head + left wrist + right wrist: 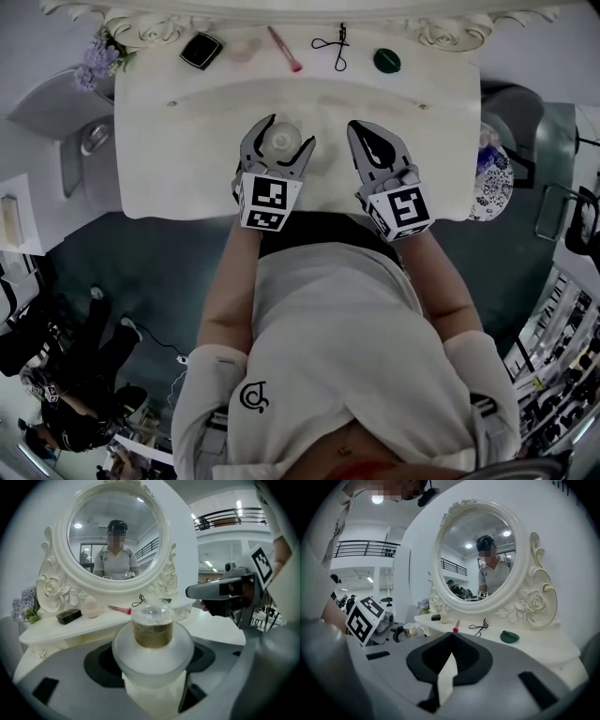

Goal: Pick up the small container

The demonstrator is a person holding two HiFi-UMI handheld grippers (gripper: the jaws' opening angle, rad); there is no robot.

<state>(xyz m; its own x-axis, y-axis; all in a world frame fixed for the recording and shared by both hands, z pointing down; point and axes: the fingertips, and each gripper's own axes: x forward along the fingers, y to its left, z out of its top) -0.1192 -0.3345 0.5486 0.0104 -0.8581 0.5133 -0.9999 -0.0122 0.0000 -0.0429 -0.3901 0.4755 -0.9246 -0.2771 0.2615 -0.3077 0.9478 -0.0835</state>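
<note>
Plainly, we are at the lifting step: the left gripper [284,134] has the small container [153,630] between its jaws, which stand wide apart yet press on the jar's frosted sides, so we judge the grasp made. The jar, with its clear domed lid and brownish contents, sits over the middle of the white worktop [187,159], in front of the person's body; we cannot tell from these views whether its base is clear of the surface. The right gripper [361,129] hangs just beside it, jaws closed tip to tip with nothing between them, and takes no part. What the next move calls for, in our judgement, is a steady straight rise with the jar kept upright, since the lid looks smooth and the body rounded, and a firm hold so that it does not slip down between the pads. Counting, we find one small container, two grippers, and one oval mirror [115,536] in its carved white frame. On the raised shelf under the mirror we count five loose things: one black compact [201,50], one pale pink sponge [90,606], one pink brush [284,49], one eyelash curler [336,45] and one round green piece [386,61]. One sprig of lavender flowers [97,58] stands at the shelf's left end.
</note>
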